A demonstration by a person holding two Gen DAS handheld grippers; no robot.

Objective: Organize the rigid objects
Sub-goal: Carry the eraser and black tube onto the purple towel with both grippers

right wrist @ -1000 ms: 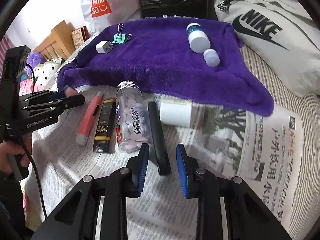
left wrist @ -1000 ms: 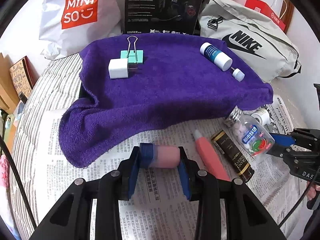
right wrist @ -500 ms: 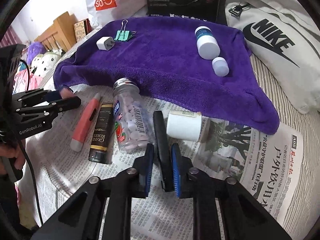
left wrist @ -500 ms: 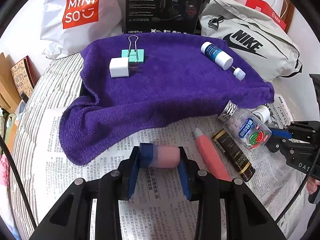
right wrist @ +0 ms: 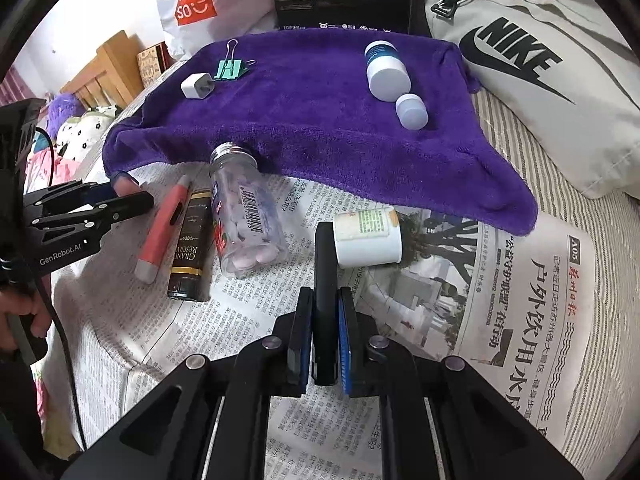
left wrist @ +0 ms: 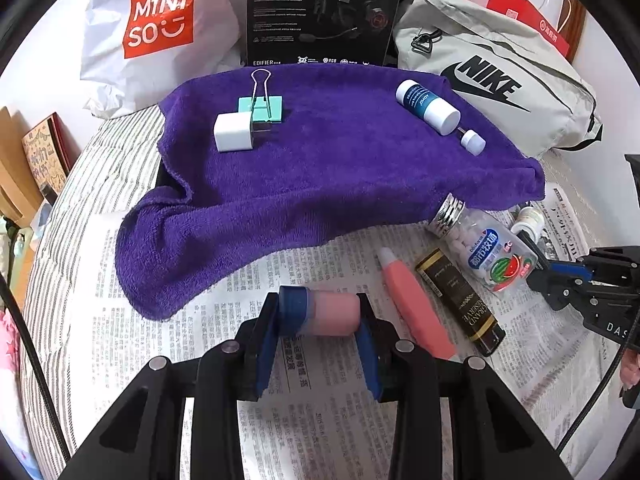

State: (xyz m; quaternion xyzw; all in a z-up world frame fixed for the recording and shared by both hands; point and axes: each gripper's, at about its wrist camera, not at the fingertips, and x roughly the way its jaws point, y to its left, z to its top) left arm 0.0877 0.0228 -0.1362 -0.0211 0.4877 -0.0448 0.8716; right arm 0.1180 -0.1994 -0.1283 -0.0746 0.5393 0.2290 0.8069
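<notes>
A slim black bar point(right wrist: 323, 264) lies on newspaper point(right wrist: 460, 312) near the purple towel point(right wrist: 320, 120), clamped by the right hand-held gripper point(right wrist: 325, 336); lift it straight, clear of the white jar point(right wrist: 368, 238); the left hand-held gripper point(left wrist: 320, 332) grasps a pink cylinder point(left wrist: 324, 314).

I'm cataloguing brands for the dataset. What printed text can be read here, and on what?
"MINISO": white shopping bag
"NIKE": grey bag
"EDIFIER": black headset box
"GRAND RESERVE": dark slim box
"GenRobot.AI": left gripper
"A05": newspaper
Pill bottle label, box small print: unreadable.
</notes>
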